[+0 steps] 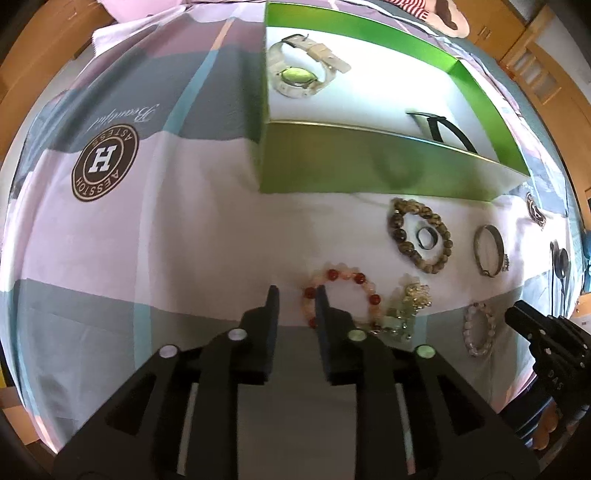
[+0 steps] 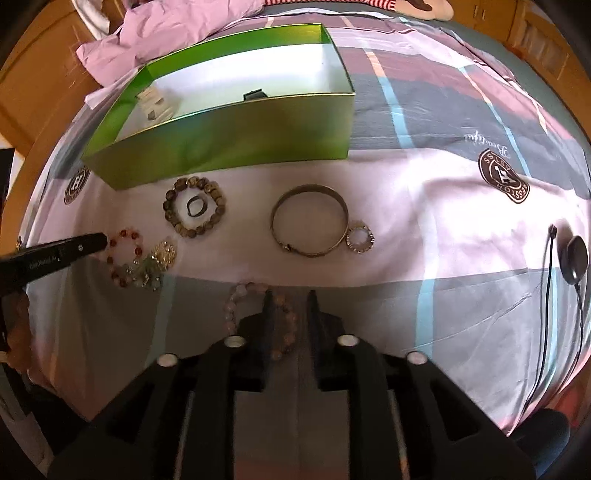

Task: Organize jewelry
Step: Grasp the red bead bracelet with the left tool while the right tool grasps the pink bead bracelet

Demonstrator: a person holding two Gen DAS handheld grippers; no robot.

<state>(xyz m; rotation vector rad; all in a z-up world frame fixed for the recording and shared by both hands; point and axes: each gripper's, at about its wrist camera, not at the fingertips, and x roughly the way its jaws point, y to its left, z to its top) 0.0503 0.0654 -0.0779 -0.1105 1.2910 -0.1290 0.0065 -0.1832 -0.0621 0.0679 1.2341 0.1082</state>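
A green box with a white floor holds a white watch and a black item. On the bedsheet lie a red-and-pink bead bracelet, a pale green charm piece, a brown bead bracelet around a dark ring, a metal bangle, a sparkly ring and a pale pink bead bracelet. My left gripper is open, its right finger over the red bracelet's left edge. My right gripper is open over the pale pink bracelet's right side.
The patterned pink, grey and white sheet covers the bed. A black puck with a cable lies at the right. A crumpled pink cloth lies behind the box. Wooden furniture surrounds the bed.
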